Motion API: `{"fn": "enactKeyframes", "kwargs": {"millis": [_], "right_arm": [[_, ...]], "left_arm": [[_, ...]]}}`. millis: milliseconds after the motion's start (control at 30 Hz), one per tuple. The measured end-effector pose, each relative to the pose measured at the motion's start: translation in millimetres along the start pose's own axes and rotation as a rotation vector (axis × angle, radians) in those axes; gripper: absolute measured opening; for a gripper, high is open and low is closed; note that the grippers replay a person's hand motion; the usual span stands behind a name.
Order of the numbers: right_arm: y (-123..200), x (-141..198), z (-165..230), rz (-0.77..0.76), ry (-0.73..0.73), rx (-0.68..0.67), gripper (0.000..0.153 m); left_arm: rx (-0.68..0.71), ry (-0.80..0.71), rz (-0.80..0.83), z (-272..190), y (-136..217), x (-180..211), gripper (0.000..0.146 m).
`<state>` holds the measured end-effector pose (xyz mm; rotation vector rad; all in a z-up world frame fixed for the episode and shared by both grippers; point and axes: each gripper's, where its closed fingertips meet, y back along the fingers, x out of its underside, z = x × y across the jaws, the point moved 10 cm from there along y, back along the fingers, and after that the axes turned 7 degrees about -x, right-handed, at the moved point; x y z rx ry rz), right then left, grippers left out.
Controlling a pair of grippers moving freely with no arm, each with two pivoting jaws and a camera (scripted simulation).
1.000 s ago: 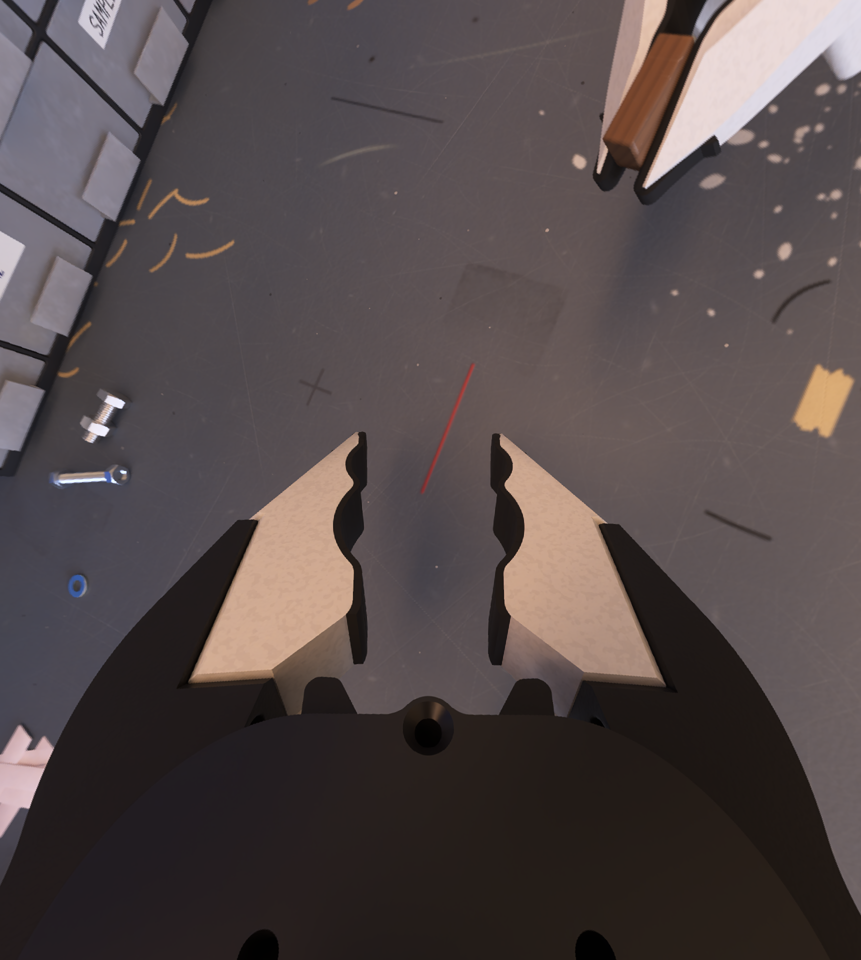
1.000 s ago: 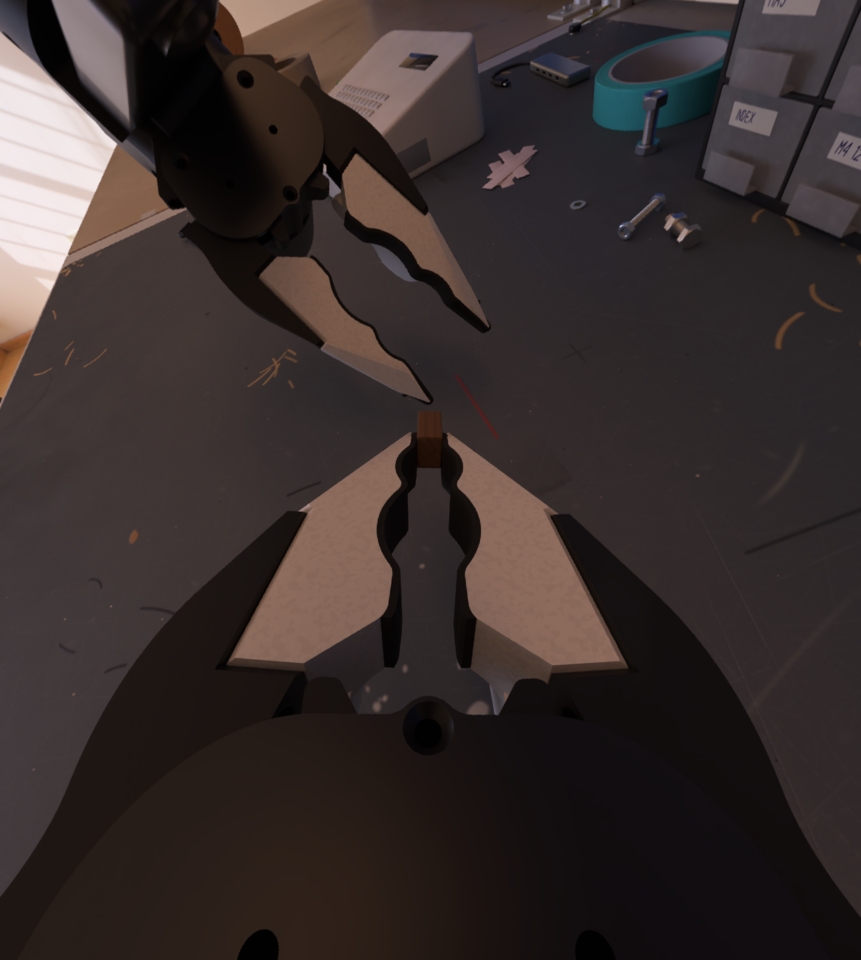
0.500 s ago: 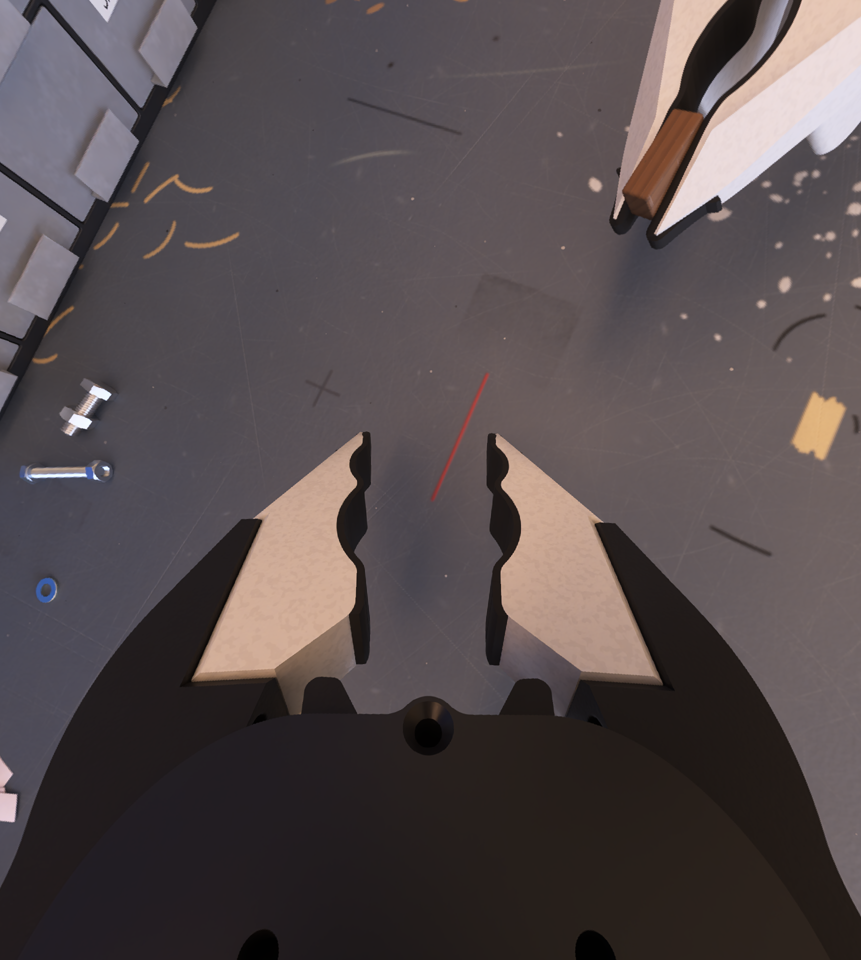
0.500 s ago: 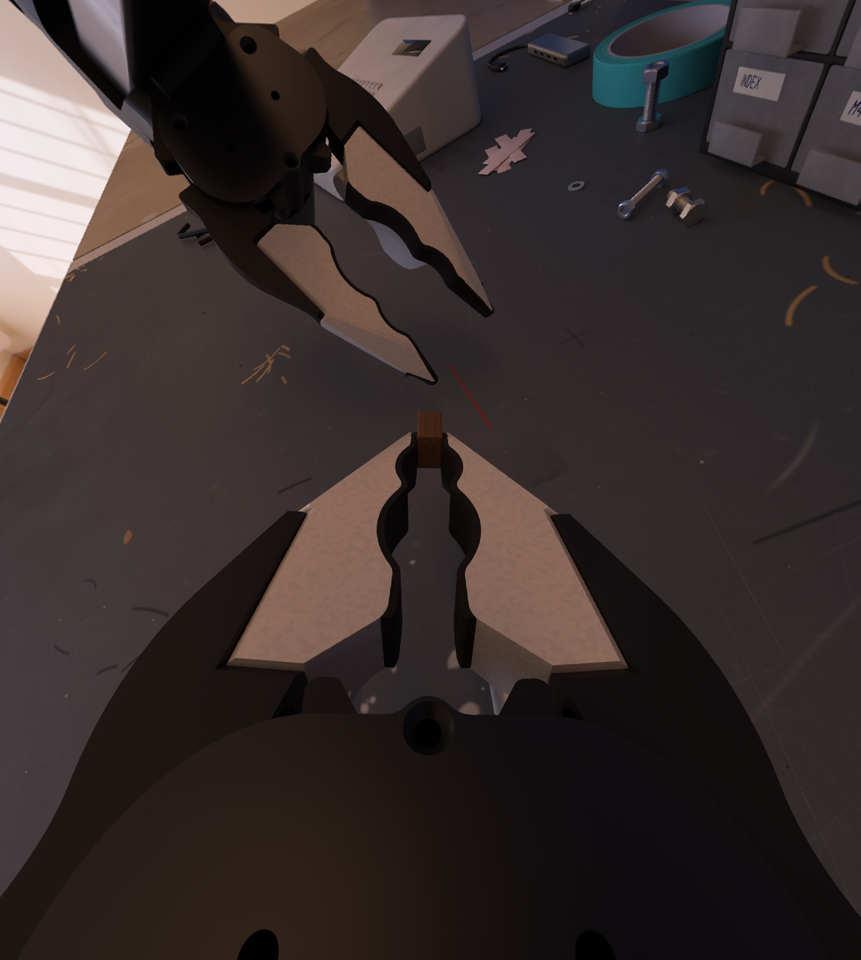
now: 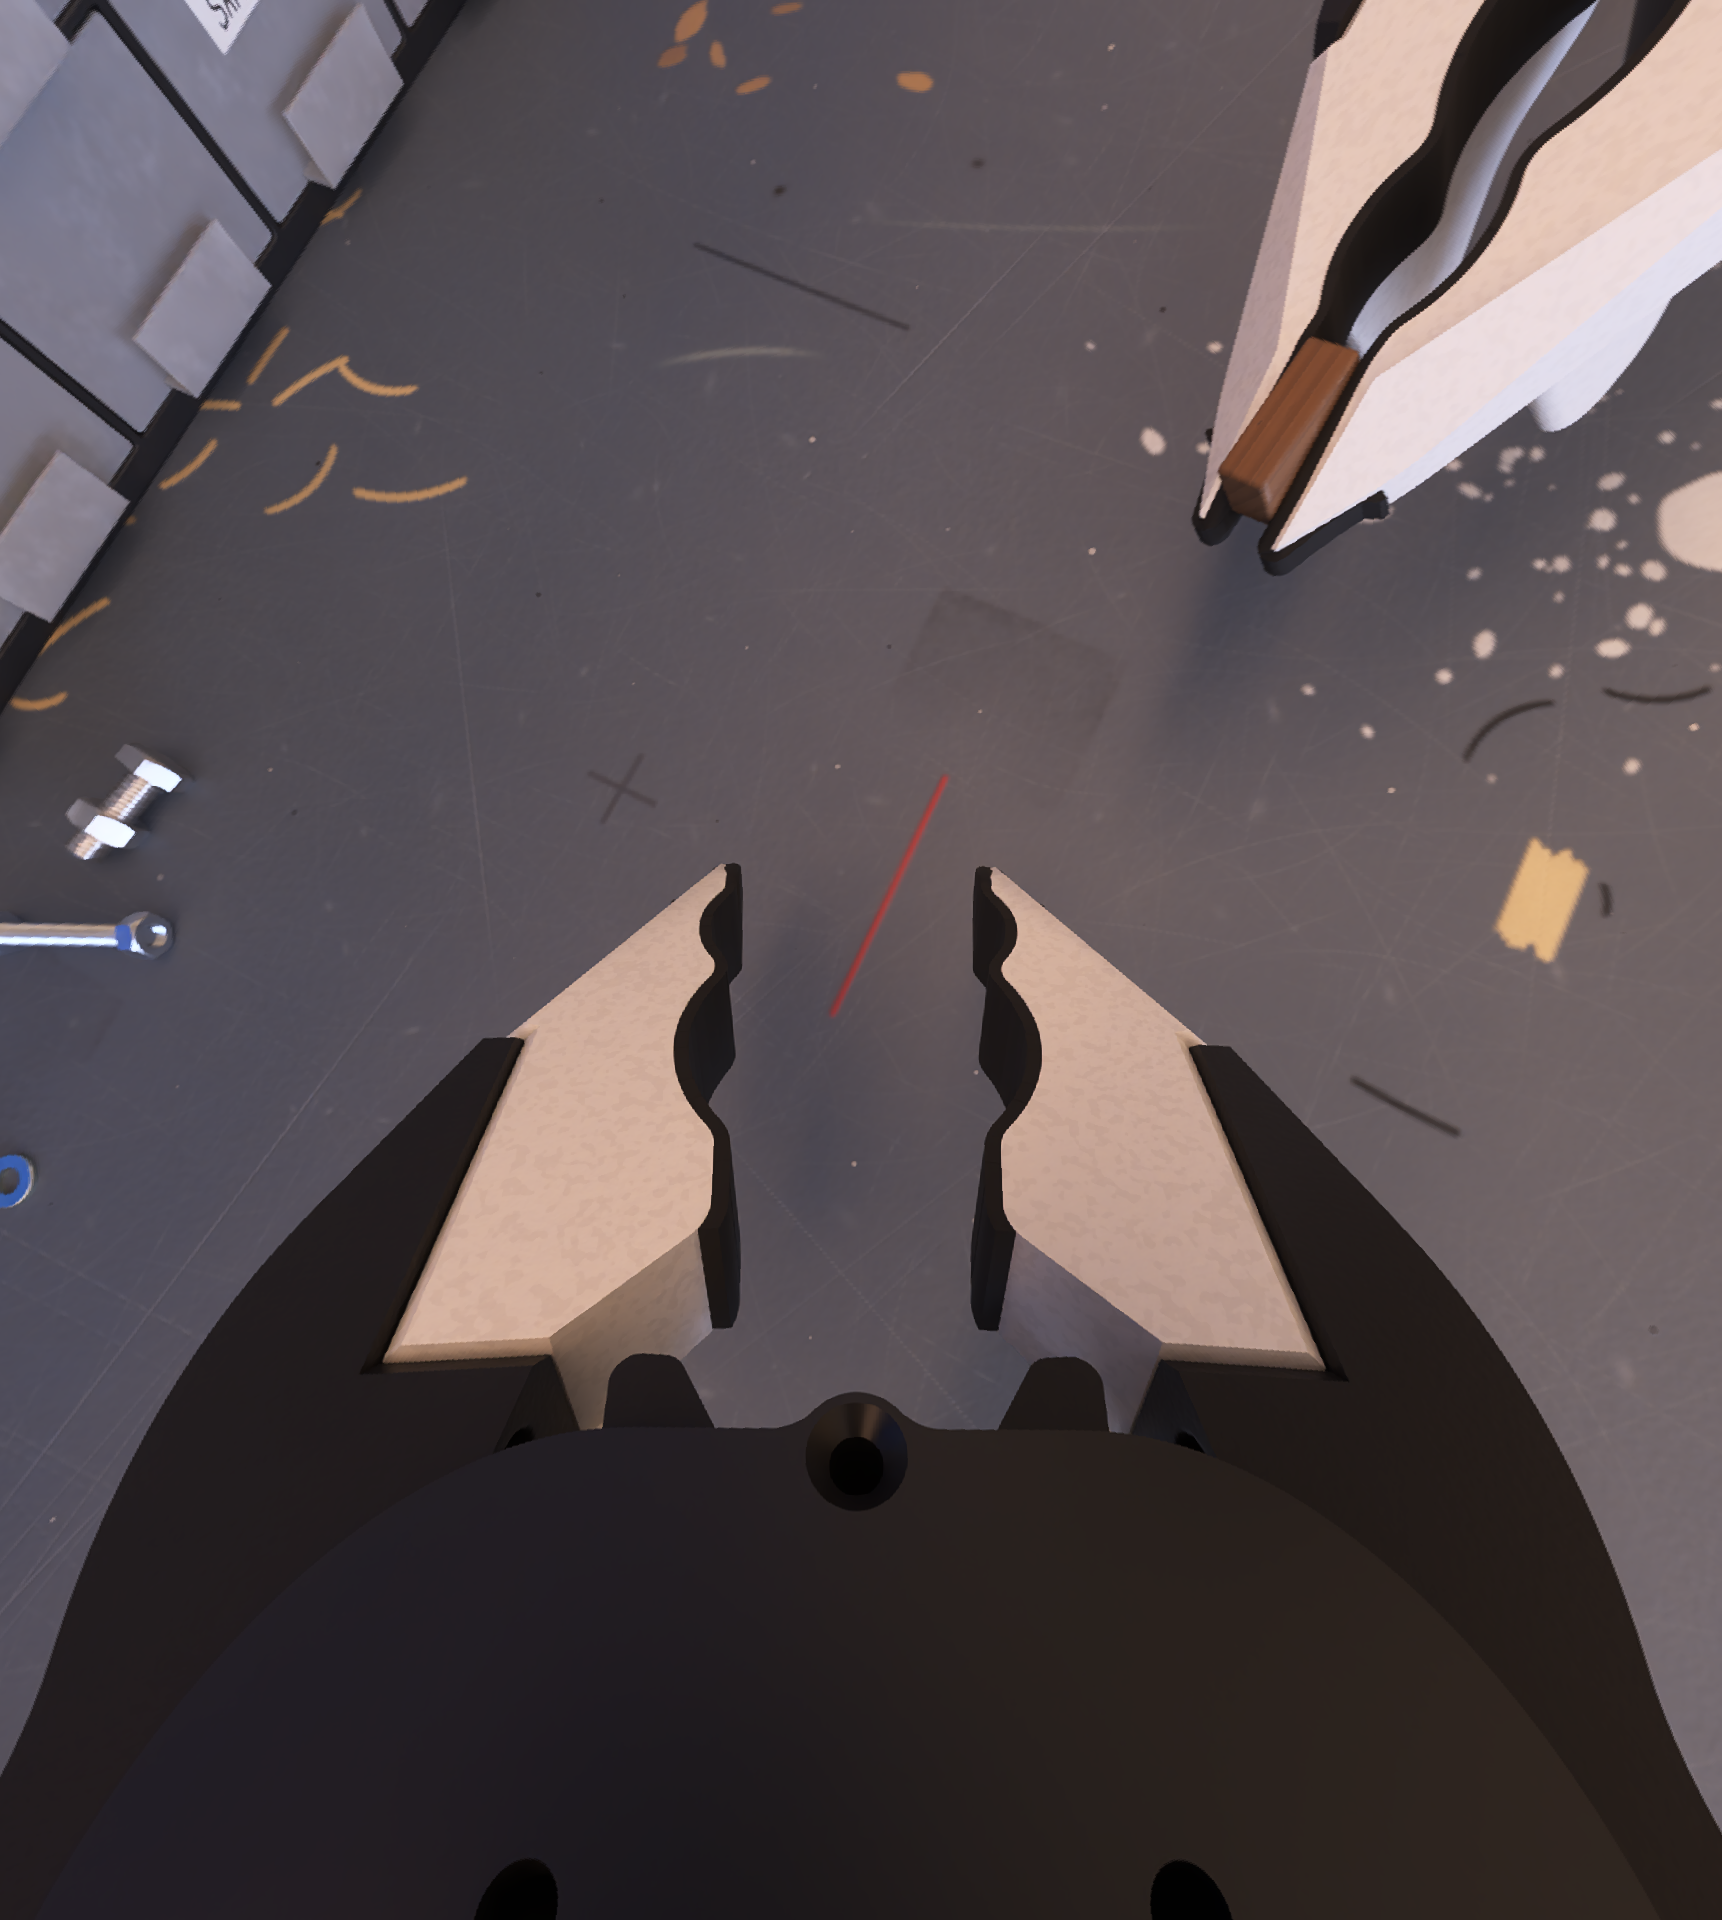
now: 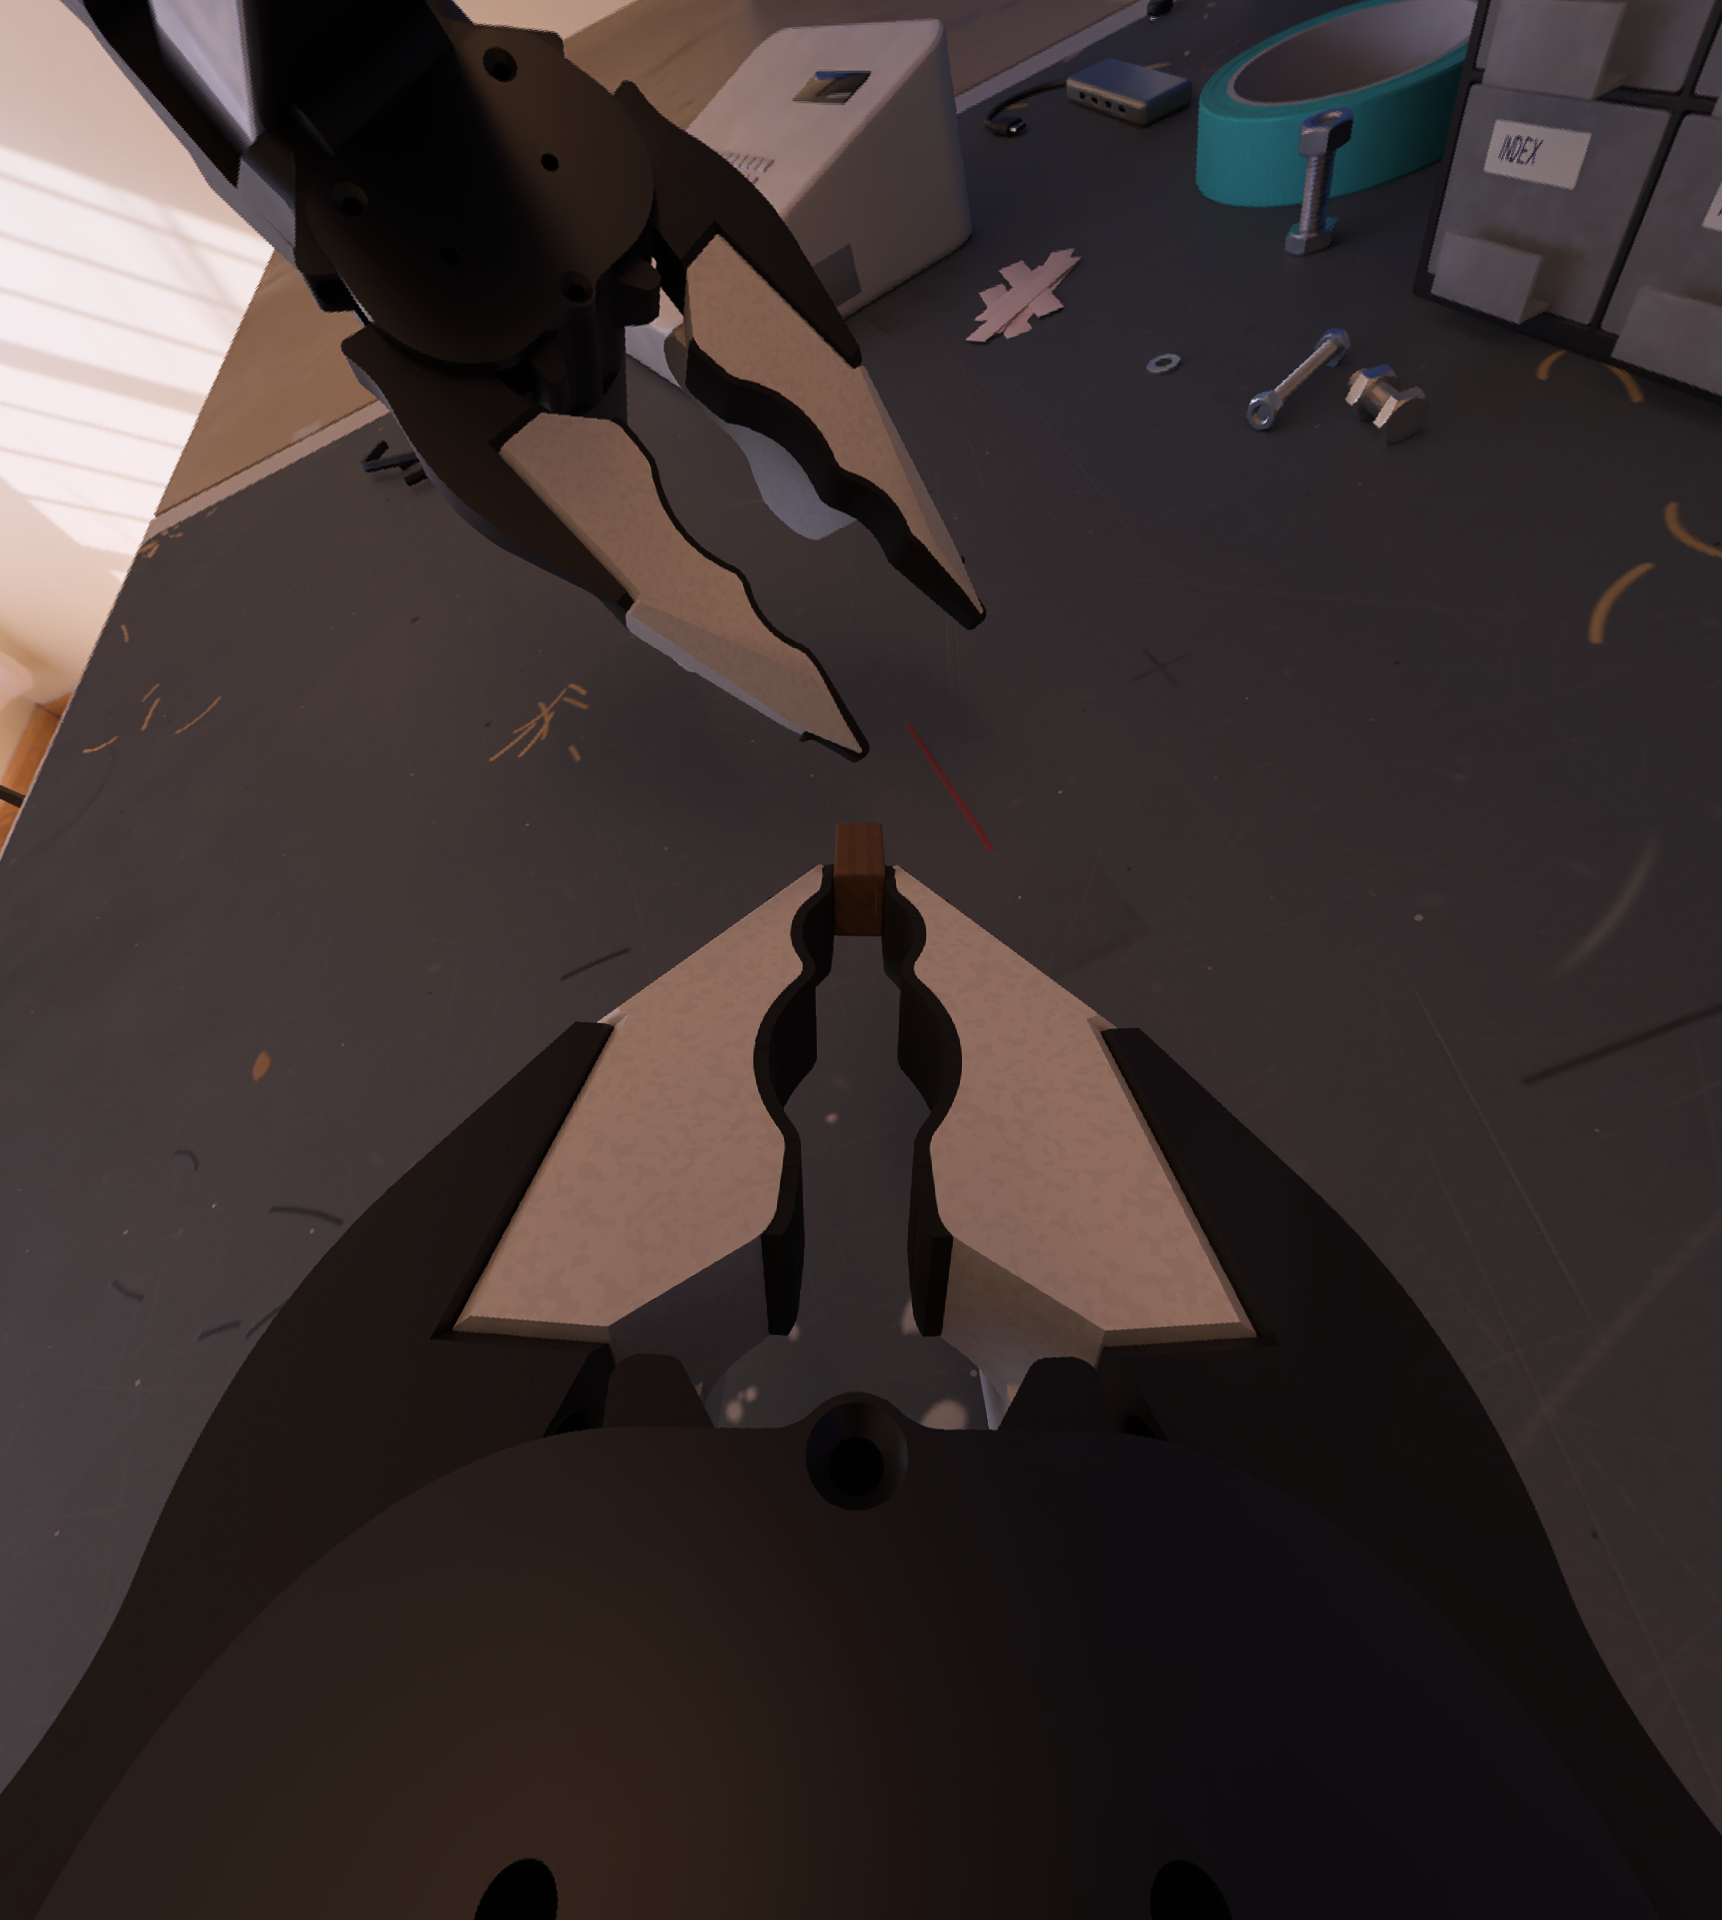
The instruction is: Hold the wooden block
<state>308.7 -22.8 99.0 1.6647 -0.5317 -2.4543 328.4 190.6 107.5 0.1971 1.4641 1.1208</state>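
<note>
Compared with the frame one second earlier, the right gripper (image 5: 1241, 535) sits lower and nearer in the left wrist view, and the bolts (image 5: 124, 800) and drawer cabinet (image 5: 57, 270) at the left edge have slid toward the corner; in the right wrist view the left gripper (image 6: 914, 681) has drawn closer above the block, while the grip on the block is unchanged. The left gripper (image 5: 855, 873) stands with its fingers well apart, holding nothing and touching nothing, above the dark grey bench (image 5: 628, 520) and a thin red line (image 5: 888, 899) marked on it. The right gripper (image 6: 859, 871) is closed on the wooden block (image 6: 858, 883), pinched at the very tips of its fingers (image 6: 982, 997) and clear of the bench. The block (image 5: 1288, 431) is a short brown bar; its long axis runs along the fingers, with one end projecting just past the tips toward the left gripper. A teal tape roll (image 6: 1335, 104) and a white box (image 6: 836, 156) lie at the far end of the bench.
</note>
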Motion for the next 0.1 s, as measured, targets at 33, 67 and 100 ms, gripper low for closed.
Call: {"fn": "enactKeyframes", "kwargs": {"millis": [33, 67, 100], "right_arm": [[0.2, 0.0, -0.2, -0.001, -0.002, 0.000, 0.007], [0.4, 0.1, -0.4, -0.002, -0.003, 0.000, 0.007], [0.5, 0.2, -0.5, -0.002, -0.004, 0.000, 0.007]], "left_arm": [[0.009, 0.003, -0.004, -0.2, 0.1, -0.2, 0.045], [0.014, 0.006, -0.007, -0.2, 0.5, -0.5, 0.046], [0.015, 0.007, -0.012, -0.2, 1.1, -0.7, 0.047]]}}
